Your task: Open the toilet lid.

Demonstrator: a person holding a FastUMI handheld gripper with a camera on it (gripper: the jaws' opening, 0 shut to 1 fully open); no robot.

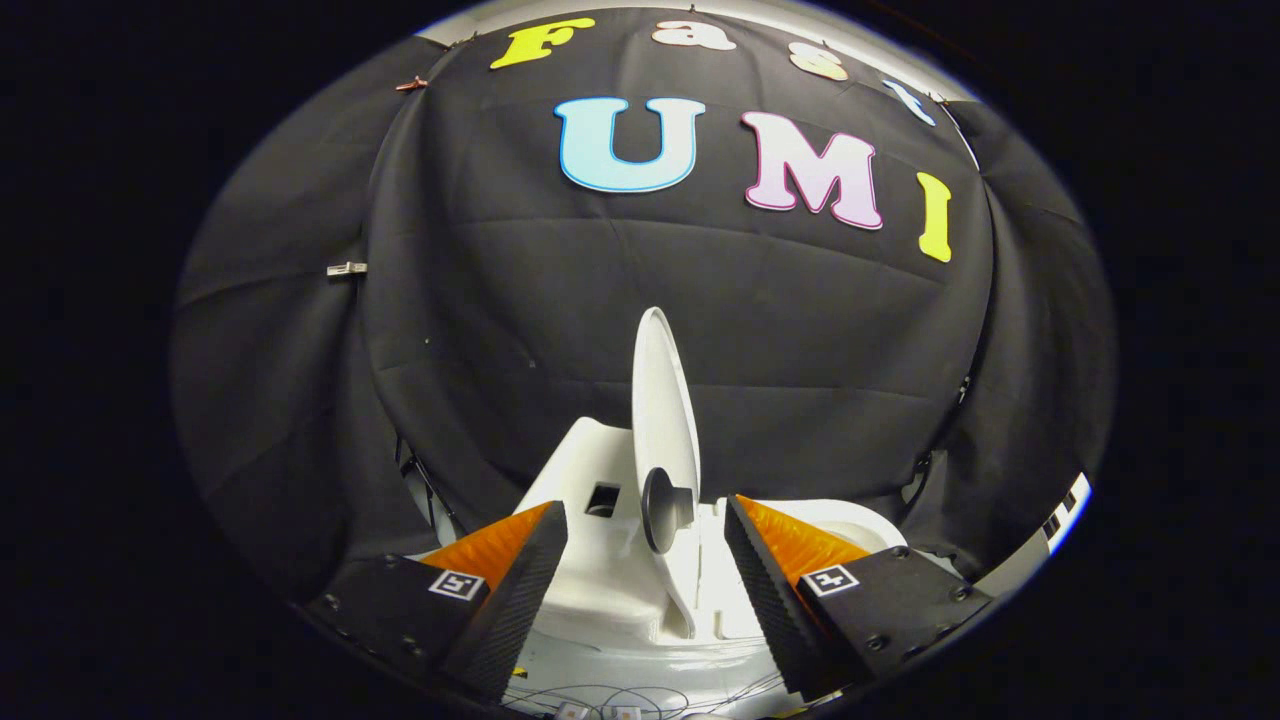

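Between the spread fingers of the hand-held gripper [645, 530], toilet lid [662, 400] upright, edge-on.

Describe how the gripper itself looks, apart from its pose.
The gripper has two wedge-shaped fingers with ribbed inner faces. Each sits on a dark block with visible screws and a small square black-and-white marker. Thin wires lie below the fingers.

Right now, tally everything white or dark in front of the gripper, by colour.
White: 2, the raised oval plastic toilet lid and the toilet body.
Dark: 1, the round knob on the lid.
Total: 3.
Open gripper straddles the lid.
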